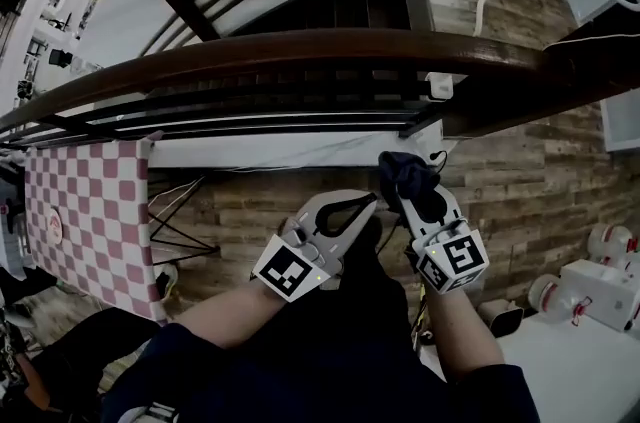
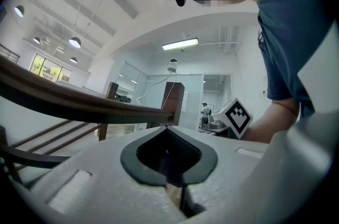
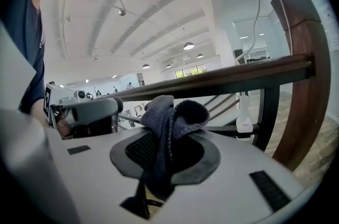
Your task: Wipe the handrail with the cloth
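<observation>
my right tongs [image 1: 402, 189] are clamped on the cloth [image 1: 408, 173]. in the right gripper view the dark cloth [image 3: 170, 114] stands up out of the closed jaws in a bunched fold, and its lower end runs down into the slot between them. the bundle sits on my side of the handrail [image 1: 300, 51], lower than it and not touching it. seen along these tongs [image 3: 165, 139], the handrail [image 3: 228, 77] runs across just behind the top of the cloth, and its thick brown post [image 3: 303, 59] curves down at the right.

my left tongs [image 1: 366, 205] are just beside the right ones, also on my side of the handrail and clear of it. in the left gripper view their jaws [image 2: 168, 132] are pressed together, tips meeting, with nothing between them. the handrail [image 2: 79, 104] passes across above them and to the left.

under the handrail run the thinner lower bars [image 1: 270, 116], parallel to it. towards the handrail's left end, on my side of it, stands a checked table [image 1: 90, 211]. the wooden floor [image 1: 520, 181] lies beneath the handrail's right part and under both tongs.
</observation>
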